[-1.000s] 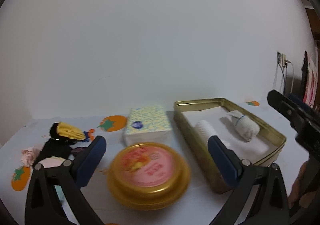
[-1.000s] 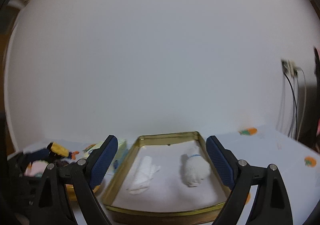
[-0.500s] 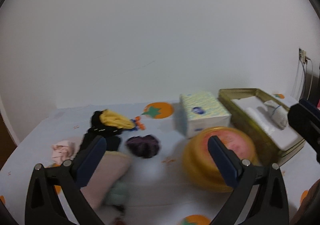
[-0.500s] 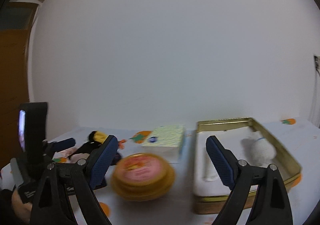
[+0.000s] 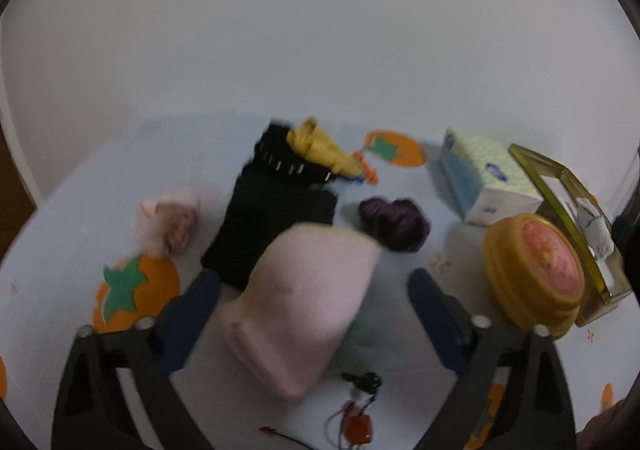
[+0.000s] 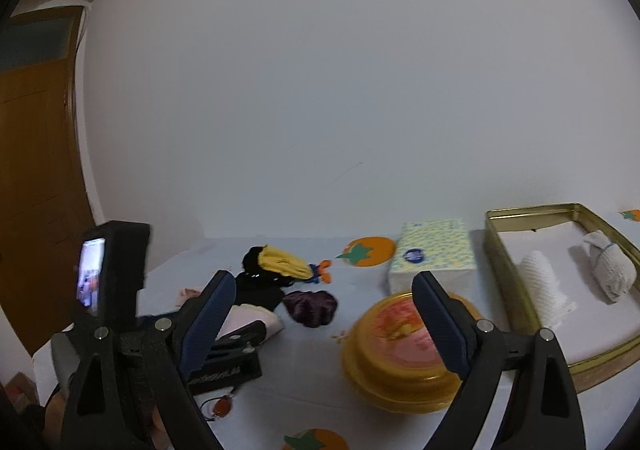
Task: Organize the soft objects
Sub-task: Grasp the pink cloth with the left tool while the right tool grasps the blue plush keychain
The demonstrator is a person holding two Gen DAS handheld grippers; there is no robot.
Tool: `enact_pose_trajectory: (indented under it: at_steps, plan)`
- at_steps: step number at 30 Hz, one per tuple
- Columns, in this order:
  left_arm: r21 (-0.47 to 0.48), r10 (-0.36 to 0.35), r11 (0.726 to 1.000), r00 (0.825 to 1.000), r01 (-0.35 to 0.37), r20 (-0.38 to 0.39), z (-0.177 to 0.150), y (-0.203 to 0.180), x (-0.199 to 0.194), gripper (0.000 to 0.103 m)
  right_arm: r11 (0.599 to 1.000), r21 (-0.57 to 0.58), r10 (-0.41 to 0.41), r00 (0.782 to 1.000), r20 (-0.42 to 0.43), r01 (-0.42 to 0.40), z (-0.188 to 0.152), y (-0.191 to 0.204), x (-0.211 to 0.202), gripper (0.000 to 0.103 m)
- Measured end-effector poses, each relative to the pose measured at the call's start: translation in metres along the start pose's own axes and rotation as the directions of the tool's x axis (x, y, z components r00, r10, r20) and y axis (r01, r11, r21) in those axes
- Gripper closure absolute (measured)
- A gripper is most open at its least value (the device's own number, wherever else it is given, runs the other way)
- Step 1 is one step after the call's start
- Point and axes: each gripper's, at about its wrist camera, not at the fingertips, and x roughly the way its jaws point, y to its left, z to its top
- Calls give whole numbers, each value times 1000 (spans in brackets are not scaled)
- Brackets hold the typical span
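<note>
A folded pink cloth (image 5: 308, 302) lies on the white tablecloth (image 5: 100, 194) printed with orange tomatoes, directly between the 2 blue fingers of the left gripper (image 5: 314, 310), which tilts down over it; the jaws are closing, yet the pads stand clear of the fabric on both sides and nothing is pinched. Under the cloth's right edge a pale green piece (image 5: 360, 342) shows, blurred. Just behind the pink cloth sits a black garment (image 5: 276, 218) with a yellow cloth (image 5: 324, 150) on its far end, a crumpled light pink item (image 5: 168, 220) to its left and a dark purple scrunchie (image 5: 394, 218) to its right. Near the camera lie thin cords with a small orange charm (image 5: 358, 426). Farther right stand a tissue pack (image 5: 486, 178), a round yellow tin with a pink lid (image 5: 534, 270) and a gold rectangular tin (image 6: 516, 290) lined in white, holding 2 rolled white cloths (image 6: 540, 282) side by side. The right gripper (image 6: 324, 314) points nearly level across the table, jaws wide apart and empty, the round tin behind its right finger. In the right wrist view the left gripper's black body and small screen show at the left, low over the pink cloth.
</note>
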Motion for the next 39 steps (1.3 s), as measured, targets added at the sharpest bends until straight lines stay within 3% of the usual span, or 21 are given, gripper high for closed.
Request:
enact_pose_trajectory:
  at_steps: [2,4,6,7,8,10,14,18,24,28,32,35,38,39]
  plan:
    - [-32,-20,999,997,18,-69,-2,6,12,30,1000,-15,9,1000,-3,-9,-2,1,0,11]
    - [-69,-52,997,992,44,-116,-5,12,21,37,1000,-5,12,1000,1,-12,-2,-1,-2,11]
    - [-85,-79,994,992,70,-101,-6,14,19,54,1000,17,19,1000,-6,-19,-2,-5,-2,11]
    - [-96,-100,991,990,91,-99,-7,16,20,74,999,28,21,1000,-14,-21,-3,-7,-1,11]
    - [-120,-125,986,988,114,-91,-7,19,20,82,999,42,25,999,-24,-24,-3,-10,0,11]
    - [-170,-156,975,985,143,-69,-8,27,19,86,998,56,27,999,-31,-25,-3,-13,0,11]
    - [-202,-210,957,978,209,15,-3,33,2,89,998,63,28,999,-31,-26,-3,-14,-1,11]
    - [-222,-242,932,949,286,204,3,44,-30,88,998,40,42,998,-47,-40,-4,-9,1,11]
    - [-272,-63,946,922,177,382,3,64,-64,89,993,-34,111,985,-130,-116,-8,10,16,11]
    - [-279,58,958,916,61,398,5,63,-69,88,977,-91,162,944,-289,-195,-18,34,48,12]
    - [-297,97,955,916,25,389,8,67,-69,88,964,-101,191,906,-377,-246,-21,56,79,15]
    - [-316,135,949,919,-12,371,9,71,-66,88,960,-121,173,872,-458,-254,-29,72,101,31]
    - [-336,137,942,928,-13,346,11,76,-61,88,955,-138,148,822,-550,-264,-42,82,120,35]
    - [-343,136,939,930,-11,341,12,77,-60,88,953,-147,138,814,-564,-264,-44,83,123,38]
